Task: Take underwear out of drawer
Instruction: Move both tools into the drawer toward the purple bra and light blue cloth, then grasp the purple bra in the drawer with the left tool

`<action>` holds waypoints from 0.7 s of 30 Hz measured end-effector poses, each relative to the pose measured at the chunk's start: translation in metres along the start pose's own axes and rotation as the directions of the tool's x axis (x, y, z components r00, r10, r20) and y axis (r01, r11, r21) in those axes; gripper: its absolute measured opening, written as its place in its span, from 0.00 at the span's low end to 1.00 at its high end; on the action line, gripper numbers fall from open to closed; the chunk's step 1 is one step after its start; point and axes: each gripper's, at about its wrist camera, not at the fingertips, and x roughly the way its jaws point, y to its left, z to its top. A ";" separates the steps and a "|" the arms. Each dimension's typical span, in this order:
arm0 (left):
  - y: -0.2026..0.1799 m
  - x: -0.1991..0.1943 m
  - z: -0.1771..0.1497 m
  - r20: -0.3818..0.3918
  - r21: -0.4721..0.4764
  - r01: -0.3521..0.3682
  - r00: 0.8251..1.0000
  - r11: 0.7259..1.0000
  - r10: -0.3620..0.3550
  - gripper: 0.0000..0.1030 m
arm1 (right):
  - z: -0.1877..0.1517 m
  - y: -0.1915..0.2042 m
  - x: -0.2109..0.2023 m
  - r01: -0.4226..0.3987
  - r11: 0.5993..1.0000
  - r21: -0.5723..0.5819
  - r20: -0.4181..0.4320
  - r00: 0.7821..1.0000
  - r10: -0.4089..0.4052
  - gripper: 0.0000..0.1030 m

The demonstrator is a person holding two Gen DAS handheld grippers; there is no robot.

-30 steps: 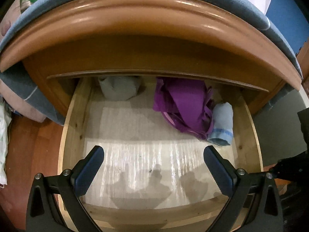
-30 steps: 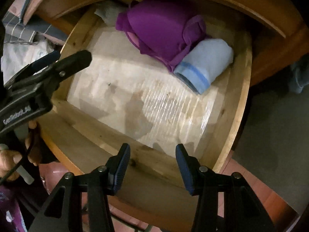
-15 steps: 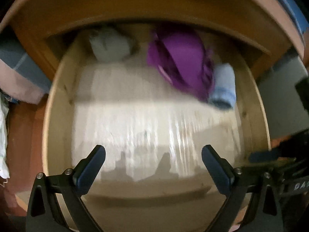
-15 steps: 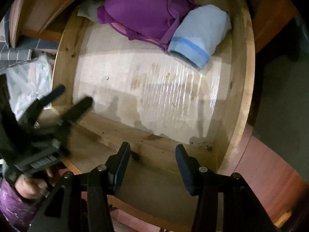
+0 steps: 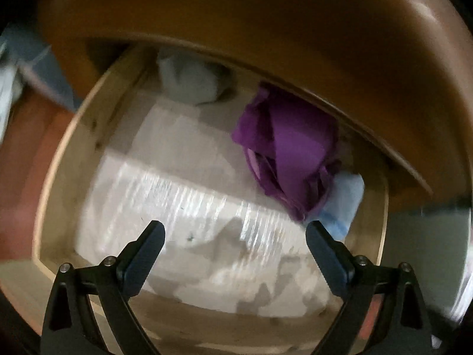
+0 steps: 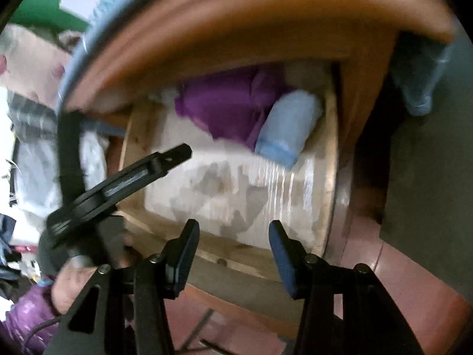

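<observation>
since a second earlier both cameras had swung, and the left gripper (image 5: pixel 235 232) had pushed further in over the drawer (image 5: pixel 63 159), its view now blurred and tilted. its jaws were spread wide with nothing between them, hanging above the pale, streaky liner (image 5: pixel 183 183) on the drawer floor. ahead and to the left of those jaws, at the back wall, lay a grey-white bundle (image 5: pixel 192 84), half under the brown overhanging edge (image 5: pixel 266 26) of the furniture. ahead and to the right sat the purple underwear (image 5: pixel 292 151), crumpled against the back right corner, with a light blue roll (image 5: pixel 344 201) touching its right side, just beyond the right fingertip. reddish floor (image 5: pixel 23 162) showed left of the drawer's side.

in the right wrist view the left gripper (image 6: pixel 177 155) reached in from the left, held in the person's hand (image 6: pixel 74 284); white cloth and clutter (image 6: pixel 32 165) lay behind it. the right gripper (image 6: pixel 233 233) was also spread and empty, held back over the drawer's front rim (image 6: pixel 236 254). the purple underwear (image 6: pixel 227 109) lay straight ahead at the far end, the light blue roll (image 6: pixel 291 127) ahead to the right beside it. red tiles (image 6: pixel 399 272) and a grey surface (image 6: pixel 428 177) filled the right.
</observation>
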 end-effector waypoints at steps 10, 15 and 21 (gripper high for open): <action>0.048 0.040 -0.011 0.000 -0.562 0.138 0.986 0.815 -0.167 0.94 | -0.002 -0.006 -0.010 -0.099 0.995 0.019 -0.005 0.995 0.099 0.48; 0.038 0.060 -0.006 -0.034 -0.586 0.093 0.990 0.805 -0.139 0.94 | 0.001 -0.008 -0.003 -0.137 0.990 0.029 -0.015 0.990 0.137 0.48; 0.027 0.068 0.003 0.011 -0.567 0.062 0.998 0.821 -0.067 0.96 | 0.002 -0.012 0.003 -0.152 0.988 0.035 -0.029 0.988 0.153 0.48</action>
